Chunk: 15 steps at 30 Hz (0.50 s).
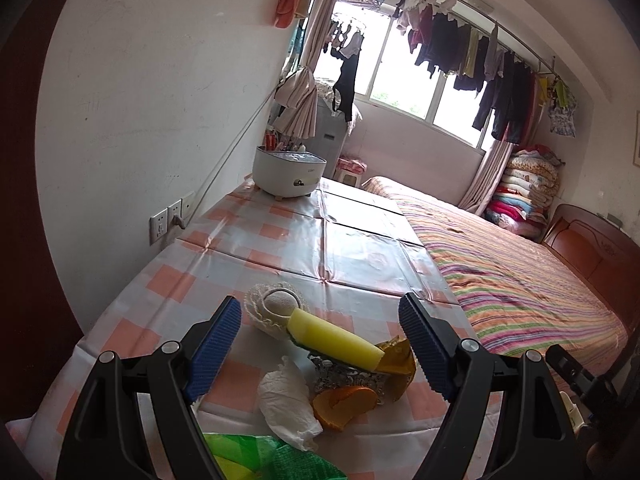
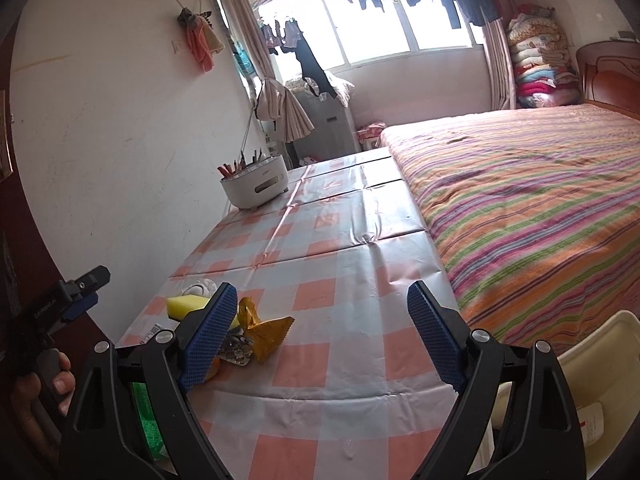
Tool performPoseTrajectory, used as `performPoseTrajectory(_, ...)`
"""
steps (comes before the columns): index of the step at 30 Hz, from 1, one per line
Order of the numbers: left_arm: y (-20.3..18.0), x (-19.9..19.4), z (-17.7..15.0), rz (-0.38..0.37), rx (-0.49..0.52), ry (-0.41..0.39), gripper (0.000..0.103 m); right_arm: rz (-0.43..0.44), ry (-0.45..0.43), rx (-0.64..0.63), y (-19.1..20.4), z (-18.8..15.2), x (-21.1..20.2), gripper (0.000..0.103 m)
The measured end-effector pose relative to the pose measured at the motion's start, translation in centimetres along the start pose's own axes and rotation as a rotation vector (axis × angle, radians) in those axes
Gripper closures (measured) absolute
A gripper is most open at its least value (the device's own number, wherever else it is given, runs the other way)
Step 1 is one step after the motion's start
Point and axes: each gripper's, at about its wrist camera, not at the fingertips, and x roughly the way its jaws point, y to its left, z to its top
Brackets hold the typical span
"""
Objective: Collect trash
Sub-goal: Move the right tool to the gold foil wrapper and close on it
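Note:
A heap of trash lies on the checked tablecloth (image 1: 280, 248): a white foam fruit net (image 1: 272, 312), a yellow sponge (image 1: 336, 340), a crumpled white tissue (image 1: 286, 404), orange peel (image 1: 344, 402), a silvery wrapper (image 1: 352, 376) and a yellow-brown wrapper (image 1: 398, 362). My left gripper (image 1: 320, 344) hovers over the heap, open, with the sponge between its blue pads but untouched. A green bag (image 1: 256, 456) lies just below it. My right gripper (image 2: 320, 332) is open over bare cloth, right of the yellow wrapper (image 2: 268, 334) and sponge (image 2: 186, 306). The left gripper (image 2: 76, 300) shows at the left edge.
A white pot holding utensils (image 1: 290, 176) stands at the table's far end by the wall. A striped bed (image 2: 540, 208) borders the table on the right. A cream plastic bin (image 2: 592, 392) sits at the lower right. Wall sockets (image 1: 164, 224) are on the left wall.

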Motion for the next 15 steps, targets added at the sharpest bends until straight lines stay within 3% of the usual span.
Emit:
performPoseTrajectory(8, 4.2, -1.8, 0.5, 0.06, -0.009, -0.014, 0.024, 0.096, 0.095, -0.155, 5.4, -0.5, 4.6, 0.019)
performPoseTrajectory(11, 5.8, -2.3, 0.5, 0.065, -0.028, -0.007, 0.024, 0.112, 0.142, -0.225, 7.6, -1.1, 6.7, 0.031)
performPoseTrajectory(13, 6.7, -2.4, 0.7, 0.061, -0.049, 0.003, 0.024, 0.117, 0.179, -0.261, 8.6, -1.5, 8.0, 0.047)
performPoseTrajectory(15, 7.5, -2.5, 0.8, 0.054, -0.07, 0.013, 0.024, 0.102, 0.221, -0.31, 9.6, -2.0, 9.5, 0.053)
